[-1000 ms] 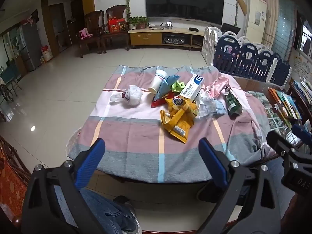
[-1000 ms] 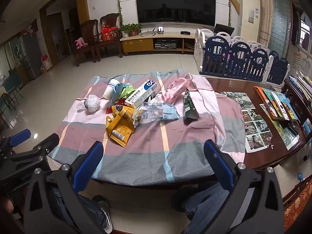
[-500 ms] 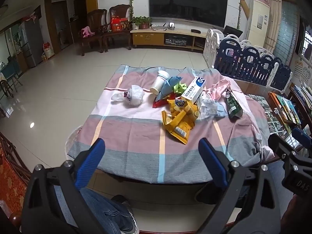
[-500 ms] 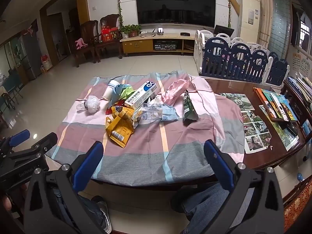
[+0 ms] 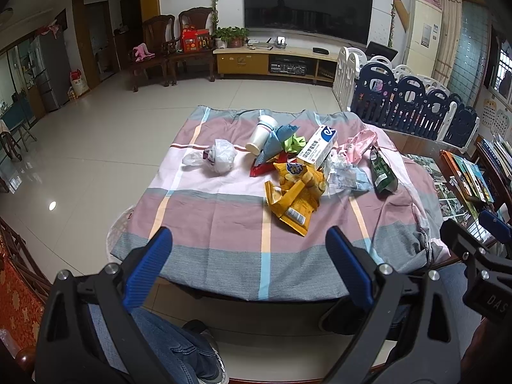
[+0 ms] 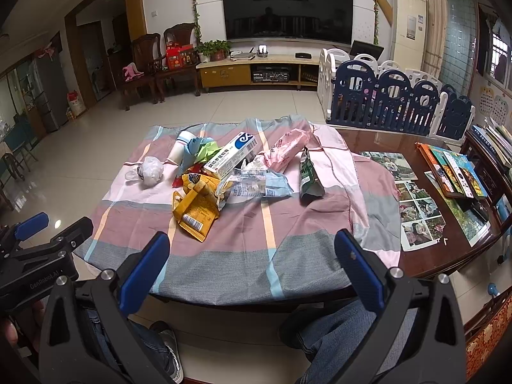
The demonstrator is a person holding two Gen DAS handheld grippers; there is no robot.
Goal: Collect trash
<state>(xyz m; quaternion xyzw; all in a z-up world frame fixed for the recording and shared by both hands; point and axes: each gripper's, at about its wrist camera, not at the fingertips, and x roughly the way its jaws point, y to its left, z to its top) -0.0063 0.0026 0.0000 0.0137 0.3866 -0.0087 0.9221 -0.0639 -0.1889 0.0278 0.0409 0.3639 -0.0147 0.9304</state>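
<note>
Both tongs, left tongs (image 5: 246, 254) and right tongs (image 6: 252, 256), wide, holding nothing, hanging off tabletop's near edge. Trash pile (image 5: 297, 172) heaped at 12 o'clock on striped cloth (image 5: 217, 214). Risk imo: grabbing cloth along with wrappers drags everything floorward.

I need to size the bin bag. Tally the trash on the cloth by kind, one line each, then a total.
Paper cup: 1
Cardboard box: 1
Knotted white plastic bag: 1
Crumpled paper, blue and green: 2
Snack and film wrappers, yellow, clear, pink, dark green, red: 5
Total: 10, though the pile overlaps, so more may be hidden.
</note>
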